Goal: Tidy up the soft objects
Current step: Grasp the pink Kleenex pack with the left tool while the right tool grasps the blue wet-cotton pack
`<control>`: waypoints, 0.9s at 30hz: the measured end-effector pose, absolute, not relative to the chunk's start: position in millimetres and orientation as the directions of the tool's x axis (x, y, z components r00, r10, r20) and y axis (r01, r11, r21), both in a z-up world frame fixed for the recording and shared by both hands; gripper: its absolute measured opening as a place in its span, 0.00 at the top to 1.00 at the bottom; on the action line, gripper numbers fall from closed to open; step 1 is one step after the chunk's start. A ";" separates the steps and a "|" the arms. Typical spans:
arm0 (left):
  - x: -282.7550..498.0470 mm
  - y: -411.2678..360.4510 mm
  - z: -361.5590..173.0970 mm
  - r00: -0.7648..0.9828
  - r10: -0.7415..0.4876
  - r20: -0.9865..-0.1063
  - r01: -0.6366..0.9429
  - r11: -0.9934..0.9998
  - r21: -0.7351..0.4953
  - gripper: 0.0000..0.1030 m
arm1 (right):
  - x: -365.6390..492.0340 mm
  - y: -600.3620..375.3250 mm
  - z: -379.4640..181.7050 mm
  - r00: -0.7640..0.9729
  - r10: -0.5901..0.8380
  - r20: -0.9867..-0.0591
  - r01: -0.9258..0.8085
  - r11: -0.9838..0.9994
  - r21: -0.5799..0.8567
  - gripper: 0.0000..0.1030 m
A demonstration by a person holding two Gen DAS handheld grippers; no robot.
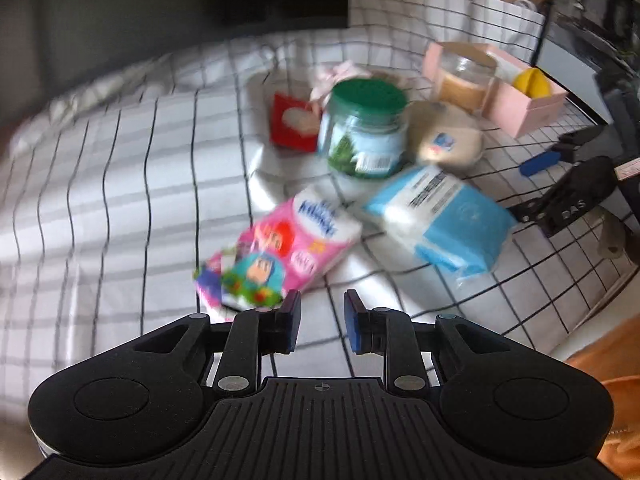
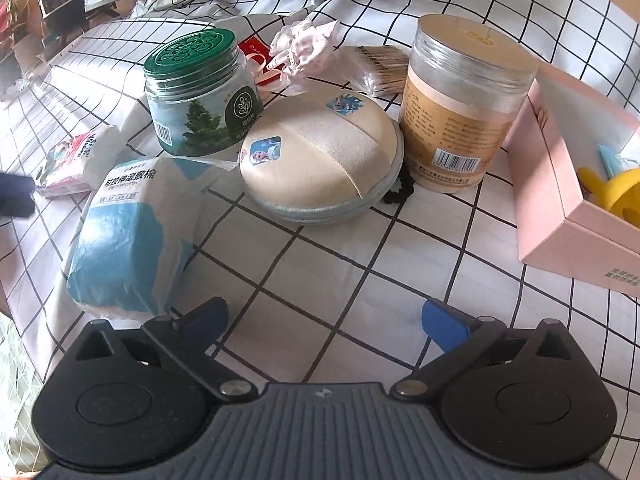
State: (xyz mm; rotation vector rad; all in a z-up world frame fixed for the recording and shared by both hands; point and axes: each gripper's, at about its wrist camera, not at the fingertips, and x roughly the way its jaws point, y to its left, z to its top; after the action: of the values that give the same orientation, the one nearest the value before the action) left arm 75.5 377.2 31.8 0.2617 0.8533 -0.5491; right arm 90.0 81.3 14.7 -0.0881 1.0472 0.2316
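Left gripper: my left gripper (image 1: 322,320) has its pads a little apart with nothing between them; it hangs just short of the pink tissue pack (image 1: 288,248), and this view is blurred.
Right gripper: my right gripper (image 2: 324,320) is spread wide and holds nothing, over bare checked cloth (image 2: 320,272).
Soft things: the tissue pack, the blue cotton bag (image 2: 124,240), the round beige pouch (image 2: 320,156) and the crumpled pink cloth (image 2: 304,44) lie crowded mid-surface with the green-lidded jar (image 2: 200,92) and the tall clear jar (image 2: 464,104).
Step in hand: I judge the tissue pack is my first pick.
Doing it well: I would widen the pads, close across the pack's short side, and squeeze lightly since it will give.
Box: the pink box (image 2: 560,208) sits toward the right edge, a yellow thing (image 2: 616,192) inside.
Open room: bare cloth spreads on the left side and along the near edge.
Risk: the jars stand touching the pouch; a sideways sweep could tip them.
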 end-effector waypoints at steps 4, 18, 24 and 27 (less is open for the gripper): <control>80.4 366.5 46.1 0.578 -0.348 -0.738 0.601 0.794 0.097 0.74 | 89.9 81.4 14.5 0.483 0.149 -0.863 -0.235 0.971 0.036 0.00; 144.3 349.7 10.6 0.616 -0.166 -0.770 0.569 0.770 0.289 0.68 | 85.6 79.8 14.9 0.492 0.156 -0.856 -0.246 0.969 0.035 0.00; 166.6 357.5 11.6 0.539 -0.267 -0.799 0.575 0.810 0.117 0.42 | 87.9 79.7 15.0 0.484 0.154 -0.861 -0.249 0.968 0.033 0.00; 160.8 352.9 21.0 0.526 -0.307 -0.793 0.661 0.734 0.155 0.46 | 89.5 79.5 15.3 0.480 0.154 -0.863 -0.250 0.968 0.033 0.00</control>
State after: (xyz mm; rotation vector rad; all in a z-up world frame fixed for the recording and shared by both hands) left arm 160.8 352.9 21.0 0.4756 0.8303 -0.6050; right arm 89.5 79.5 15.3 -0.1021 1.0414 0.2469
